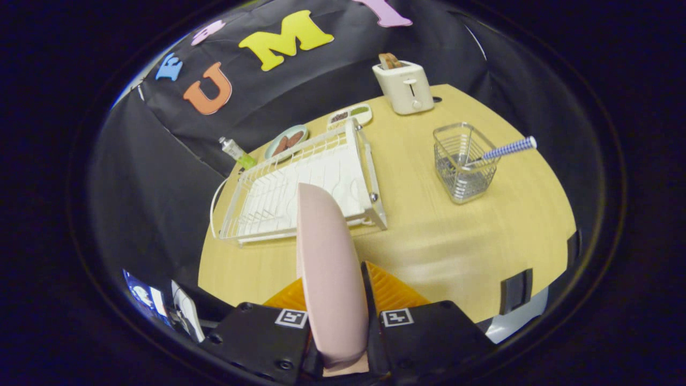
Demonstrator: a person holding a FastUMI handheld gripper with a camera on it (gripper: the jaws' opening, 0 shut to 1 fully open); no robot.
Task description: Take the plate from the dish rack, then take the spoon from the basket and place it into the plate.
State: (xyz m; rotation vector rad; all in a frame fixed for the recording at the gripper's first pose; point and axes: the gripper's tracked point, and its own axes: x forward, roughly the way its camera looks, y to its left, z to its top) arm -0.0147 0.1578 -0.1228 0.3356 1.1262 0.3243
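Note:
A pale pink plate stands on edge between my two fingers, and my gripper is shut on it, holding it above the wooden table. Beyond the plate lies the white wire dish rack, with no dishes in it. Off to the right of the rack stands a wire basket. A spoon with a blue-and-white checked handle leans out of the basket to the right; its bowl end is down inside.
A cream toaster with toast stands at the table's far edge. Behind the rack are a small oval dish with food, a white divided tray and a small tube. A dark clamp sits on the near table edge.

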